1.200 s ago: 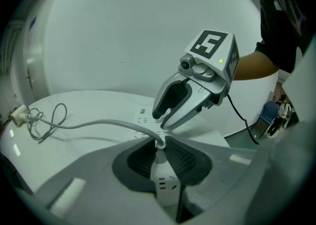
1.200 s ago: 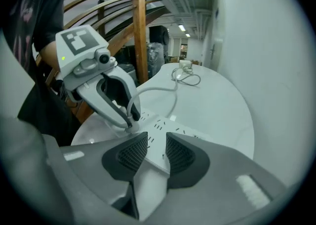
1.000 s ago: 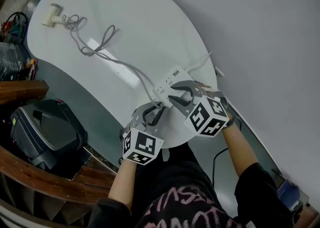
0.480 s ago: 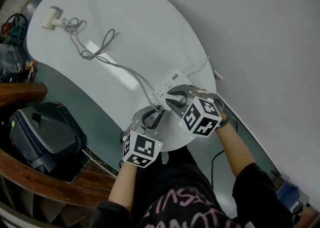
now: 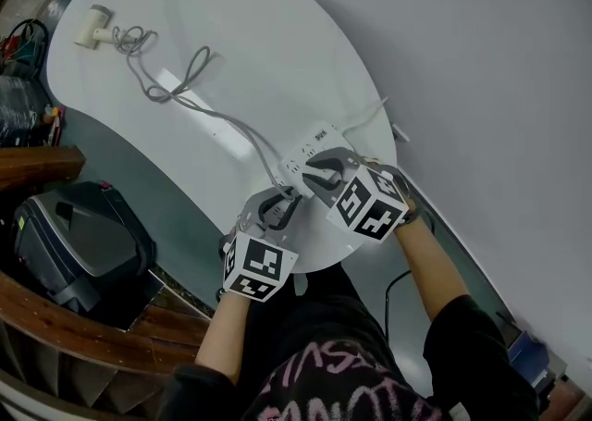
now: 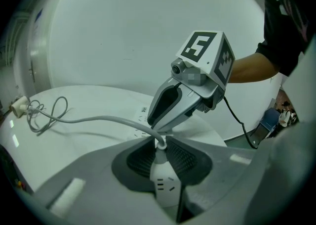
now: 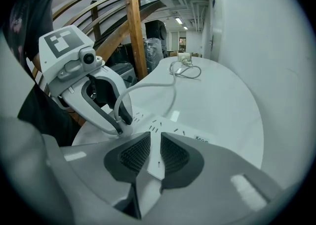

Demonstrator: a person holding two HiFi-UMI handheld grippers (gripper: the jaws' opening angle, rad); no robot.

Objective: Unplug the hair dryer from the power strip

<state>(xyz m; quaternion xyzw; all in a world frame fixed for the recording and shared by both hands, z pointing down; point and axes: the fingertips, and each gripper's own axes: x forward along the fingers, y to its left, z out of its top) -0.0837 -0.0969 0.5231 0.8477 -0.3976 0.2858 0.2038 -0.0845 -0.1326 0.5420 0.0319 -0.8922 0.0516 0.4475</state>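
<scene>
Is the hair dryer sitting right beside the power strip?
No, the hair dryer lies at the far end of the table, and its long cord runs back to the power strip.

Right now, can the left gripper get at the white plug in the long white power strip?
Probably yes: the left gripper is shut on the small white plug, nothing in between, while the right gripper pinches the long white plastic power strip.

white pwr strip [image 5: 313, 149], plug [image 6: 159, 155] & table [image 5: 277, 49], grey cord [image 5: 199, 106], cream dryer [image 5: 92, 29], b/w-patterned cubes [image 5: 252, 266].
</scene>
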